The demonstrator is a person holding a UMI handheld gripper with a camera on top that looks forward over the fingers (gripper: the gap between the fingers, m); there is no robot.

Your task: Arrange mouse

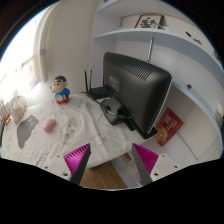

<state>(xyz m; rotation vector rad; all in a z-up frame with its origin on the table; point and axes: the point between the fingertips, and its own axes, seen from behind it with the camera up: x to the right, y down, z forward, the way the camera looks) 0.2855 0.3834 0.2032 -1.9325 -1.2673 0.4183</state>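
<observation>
**Mouse lies well ahead, off to the left of the tongs**

The mouse point(49, 127), a small pinkish oval, rests on the white-covered surface point(85, 130), well beyond the fingertips and left of their line. Its long axis cannot be told from here. The tongs point(111, 158) stand spread and empty above the near edge. A figurine point(61, 91) stands behind the mouse; a monitor point(133, 90) sits to the right.
</observation>
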